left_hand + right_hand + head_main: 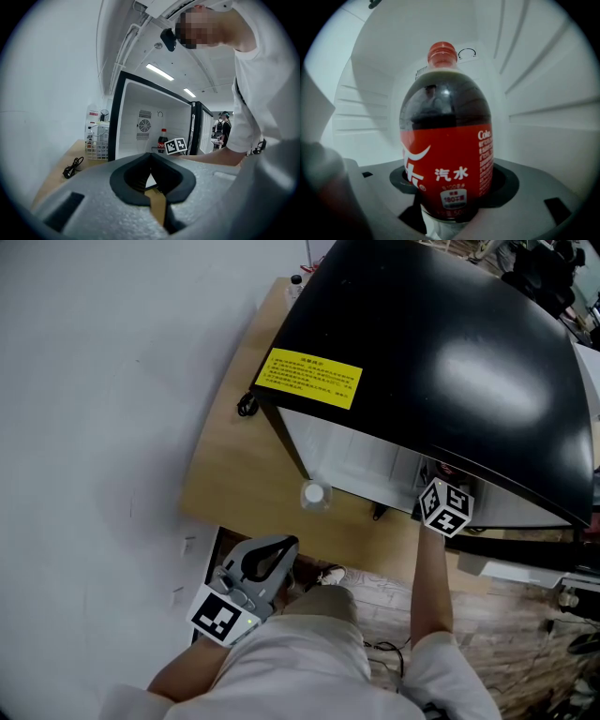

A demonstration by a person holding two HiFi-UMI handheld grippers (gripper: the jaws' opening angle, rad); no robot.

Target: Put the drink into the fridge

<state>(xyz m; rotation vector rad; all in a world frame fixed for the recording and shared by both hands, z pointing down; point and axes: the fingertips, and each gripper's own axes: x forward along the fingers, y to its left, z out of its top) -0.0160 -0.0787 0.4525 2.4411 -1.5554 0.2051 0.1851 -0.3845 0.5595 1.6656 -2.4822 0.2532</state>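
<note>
Right gripper (450, 211) clamped wide around the cola bottle (447, 140), which stands upright inside the fridge (450, 343); left gripper (152, 187) closed, empty, outside. Recommend seating the base flat on the fridge floor; then release squarely, withdraw straight.

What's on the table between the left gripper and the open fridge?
A small white-capped bottle stands on the wooden table between the left gripper and the fridge, seen from above in the head view.
</note>
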